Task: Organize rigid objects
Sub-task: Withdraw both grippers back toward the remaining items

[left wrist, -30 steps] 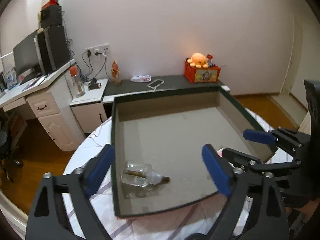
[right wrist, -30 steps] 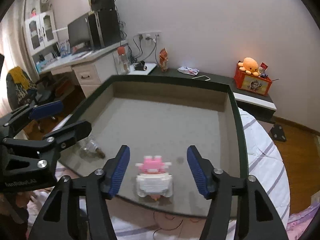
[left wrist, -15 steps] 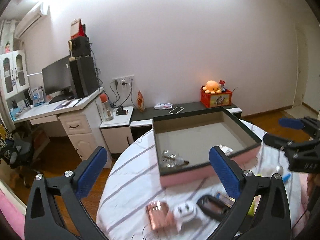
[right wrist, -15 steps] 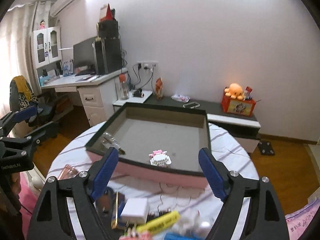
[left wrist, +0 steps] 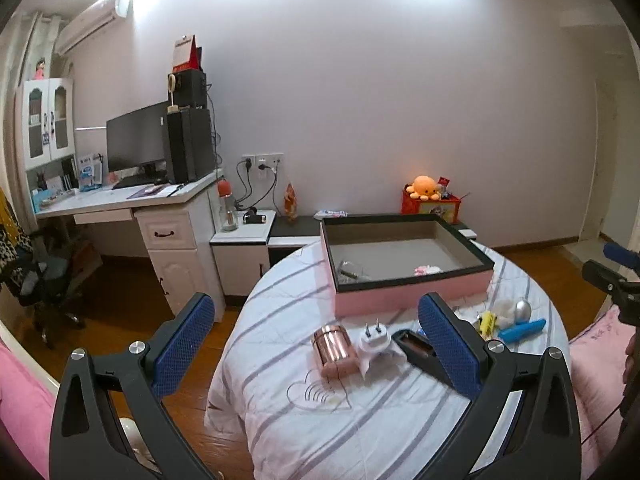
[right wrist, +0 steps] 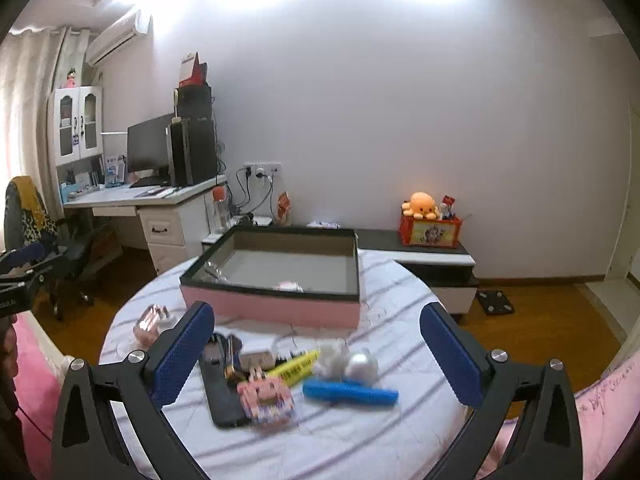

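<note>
Left wrist view is showing the pink box (left wrist: pixel 412 294) sitting on the far part of the round table (left wrist: pixel 280 360), its dark rim framing a grey floor. Inside it a clear glass bottle (left wrist: pixel 352 271) is lying near the left wall, and a small pink and white toy (left wrist: pixel 427 269) is resting toward the right. In front of the box, on the striped cloth, a copper tin (left wrist: pixel 335 351) is lying on its side just beside a white plug adapter (left wrist: pixel 376 340), with a dark case (left wrist: pixel 412 346) next to that. Farther right a yellow item (left wrist: pixel 486 322), a silver egg-shaped piece (left wrist: pixel 523 309) and a blue pen-like tube (left wrist: pixel 522 328) are clustering together.

Right wrist view is showing a pink block figure (right wrist: pixel 266 398), slightly blurred, lying against a black phone-like slab (right wrist: pixel 220 388).

Both tongs are hanging back from the table with nothing between the pads: the left gripper (left wrist: pixel 316 344) is spread wide, and the right gripper (right wrist: pixel 316 348) has just been opening and is likewise released.
</note>
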The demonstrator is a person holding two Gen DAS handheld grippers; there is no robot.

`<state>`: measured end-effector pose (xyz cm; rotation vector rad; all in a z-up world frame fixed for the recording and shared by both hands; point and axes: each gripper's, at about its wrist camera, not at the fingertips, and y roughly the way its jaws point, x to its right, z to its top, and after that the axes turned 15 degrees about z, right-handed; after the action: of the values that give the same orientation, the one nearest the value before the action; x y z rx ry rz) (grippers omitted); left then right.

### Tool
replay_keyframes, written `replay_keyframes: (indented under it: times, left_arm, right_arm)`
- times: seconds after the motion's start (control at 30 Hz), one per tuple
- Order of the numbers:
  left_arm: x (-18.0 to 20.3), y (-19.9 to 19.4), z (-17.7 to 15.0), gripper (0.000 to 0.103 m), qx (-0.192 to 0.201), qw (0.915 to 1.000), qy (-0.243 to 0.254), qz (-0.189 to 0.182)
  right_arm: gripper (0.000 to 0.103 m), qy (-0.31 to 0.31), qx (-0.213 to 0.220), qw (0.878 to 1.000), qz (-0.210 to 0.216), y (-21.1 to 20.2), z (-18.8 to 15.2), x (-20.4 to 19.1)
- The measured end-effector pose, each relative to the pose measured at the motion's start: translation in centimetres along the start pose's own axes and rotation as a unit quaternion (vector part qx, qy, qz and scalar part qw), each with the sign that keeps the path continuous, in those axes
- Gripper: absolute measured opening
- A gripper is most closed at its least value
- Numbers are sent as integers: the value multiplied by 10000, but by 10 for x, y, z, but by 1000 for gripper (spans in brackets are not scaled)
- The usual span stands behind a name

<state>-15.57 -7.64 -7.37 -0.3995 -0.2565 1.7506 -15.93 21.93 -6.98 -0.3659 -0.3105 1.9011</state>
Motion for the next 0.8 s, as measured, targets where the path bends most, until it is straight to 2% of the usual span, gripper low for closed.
replay_keyframes:
  times: [0.2, 0.43, 0.8]
  left_arm:
    - [6, 4, -12, 103, -216, 9997, 116, -34]
    - [12, 8, -16, 103, -253, 9993, 267, -32]
    - [16, 38, -27, 103, -608, 9976, 332, 24]
  right_arm:
    - [103, 206, -140, 9995, -175, -11, -13, 13]
    - [103, 278, -271, 9990, -212, -10, -21, 21]
    - [103, 431, -669, 9968, -112, 18, -38, 30]
